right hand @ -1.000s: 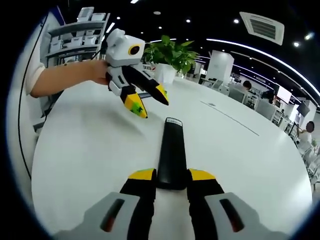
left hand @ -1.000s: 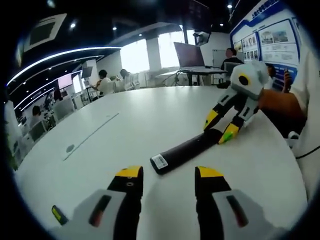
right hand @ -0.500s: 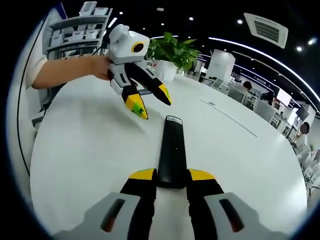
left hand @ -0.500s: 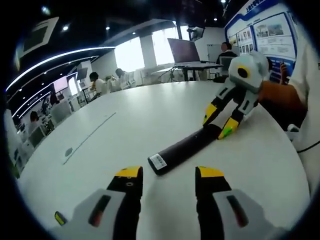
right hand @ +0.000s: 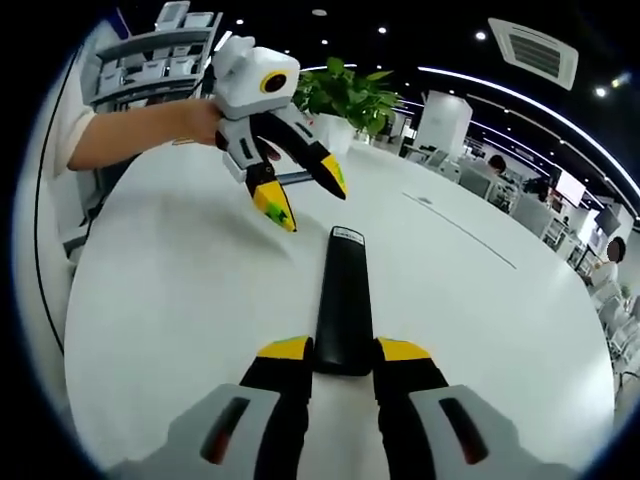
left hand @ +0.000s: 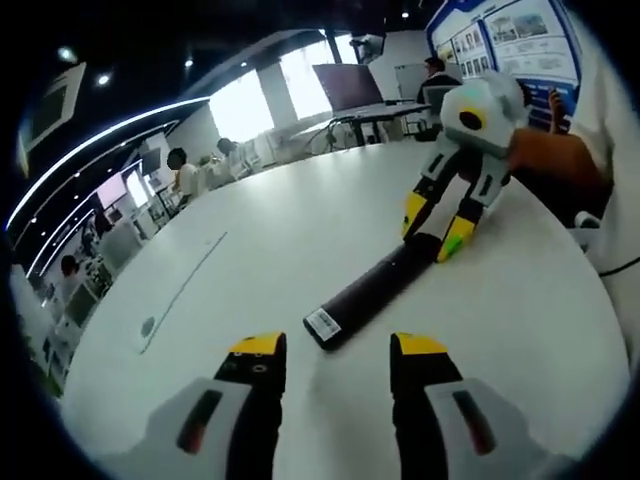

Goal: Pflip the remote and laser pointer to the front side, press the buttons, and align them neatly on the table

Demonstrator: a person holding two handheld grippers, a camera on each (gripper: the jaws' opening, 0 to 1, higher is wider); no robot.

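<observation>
R gripper (right hand: 343,352) is clamping the near end of the remote (right hand: 343,300), a long slim matte-black slab w/ rounded ends, lying flat on the table (right hand: 180,300); both yellow-tipped jaws are pressing against its sides. The far end of the remote is carrying a small white label w/ dark print. In the left gripper view the same remote (left hand: 375,290) is lying diagonally across the smooth white tabletop (left hand: 270,240), label end nearest the camera, and the R gripper (left hand: 437,228) is closing on its far end, held by a person's hand (left hand: 548,165).

L gripper (left hand: 335,350) is hovering w/ jaws spread apart and nothing between them, just short of the remote's label end. In the right gripper view the L gripper (right hand: 300,195) is hanging above the table near the far end of the remote, not touching it, glossy white body, black fingers w/ yellow tips, gap between the tips.

A leafy green plant (right hand: 345,100) is standing beyond the table's edge.
</observation>
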